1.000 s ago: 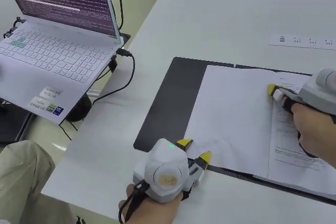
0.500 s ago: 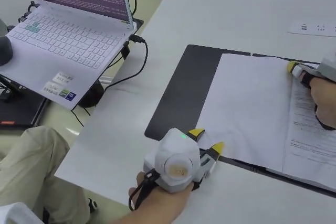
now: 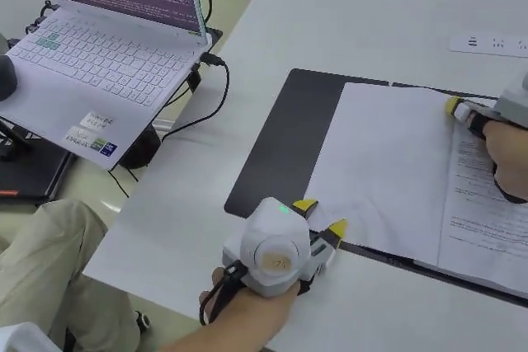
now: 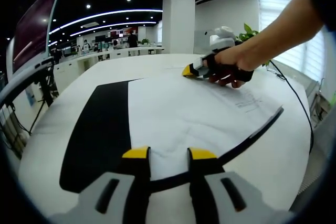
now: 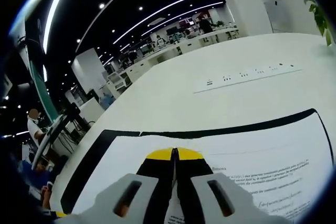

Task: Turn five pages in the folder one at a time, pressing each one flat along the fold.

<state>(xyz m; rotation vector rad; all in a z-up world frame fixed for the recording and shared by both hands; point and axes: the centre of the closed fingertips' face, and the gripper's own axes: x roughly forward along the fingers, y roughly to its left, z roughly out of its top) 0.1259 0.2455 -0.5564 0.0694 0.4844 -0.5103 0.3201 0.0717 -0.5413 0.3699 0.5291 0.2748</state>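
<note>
Released on the left: left gripper [image 3: 322, 217] with jaws apart and nothing between them, yellow tips set down at the near edge of the folder [image 3: 279, 147], right at the near left corner of the blank page [image 3: 381, 166]. In the left gripper view, a dark strip of folder edge running under both tips, white paper just ahead of them.

Clenched on the right: right gripper [image 3: 456, 106] with jaws pressed together, no gap and nothing seen between them, tips down on the paper at the far end of the fold, on the line between the blank page and the printed page [image 3: 483, 204]. Wrapped around its body, a hand [image 3: 507, 154] resting over the printed sheet.

Folder lying open and flat on the white surface [image 3: 371, 14], black inside cover bare to the left of the blank page. Blank page spread over the left half, flat apart from a faint ripple near the left gripper. Printed page on the right half, lines of small text across it.

Beyond the folder's far edge and apart from it, a white power strip [image 3: 495, 43]. Off to the left, past the edge of the surface, an open laptop [image 3: 99, 63] with text on a lit screen and a black cable [image 3: 210, 109] plugged into its side. At lower left, a beige trouser leg [image 3: 41, 278].
</note>
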